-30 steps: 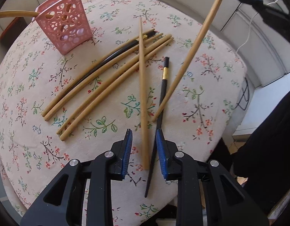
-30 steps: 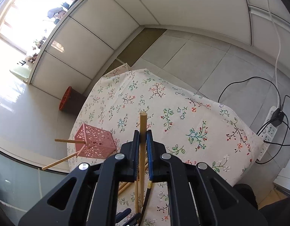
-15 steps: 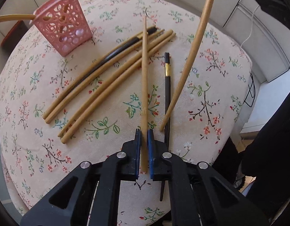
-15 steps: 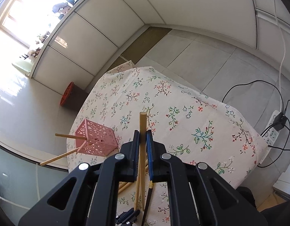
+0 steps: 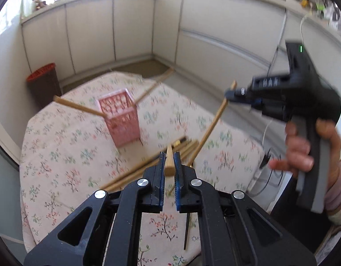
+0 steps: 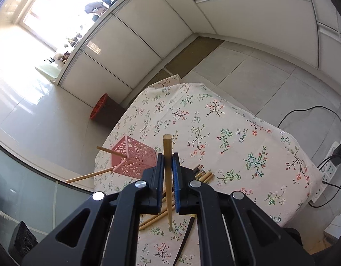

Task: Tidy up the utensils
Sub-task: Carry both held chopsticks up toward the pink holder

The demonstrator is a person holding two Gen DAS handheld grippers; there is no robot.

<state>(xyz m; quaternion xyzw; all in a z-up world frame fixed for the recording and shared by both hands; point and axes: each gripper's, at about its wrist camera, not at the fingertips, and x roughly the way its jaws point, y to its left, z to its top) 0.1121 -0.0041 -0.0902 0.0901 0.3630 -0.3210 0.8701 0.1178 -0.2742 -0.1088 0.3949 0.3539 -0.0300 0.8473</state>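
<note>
My left gripper (image 5: 169,157) is shut on a light wooden chopstick (image 5: 169,166), held above the floral tablecloth (image 5: 66,155). My right gripper (image 6: 167,156) is shut on another wooden chopstick (image 6: 167,146), which hangs steeply with its thin tip over the cloth. In the left wrist view the right gripper (image 5: 231,94) is up at the right with its chopstick (image 5: 211,128) slanting down. The pink perforated basket (image 5: 121,122) (image 6: 135,157) stands on the table with two chopsticks leaning out of it. Several loose wooden chopsticks (image 5: 144,168) (image 6: 203,175) and a black chopstick (image 5: 186,230) lie on the cloth.
A person's hand (image 5: 303,150) grips the right tool's handle at the right. On the floor beyond the table stands a dark bin with a red rim (image 5: 44,82) (image 6: 99,108). A power strip with cables (image 6: 332,166) lies on the floor at the right.
My left gripper closed on the wooden chopstick, then lifted it off the cloth and tilted up. My right gripper kept its chopstick and shifted slightly.
</note>
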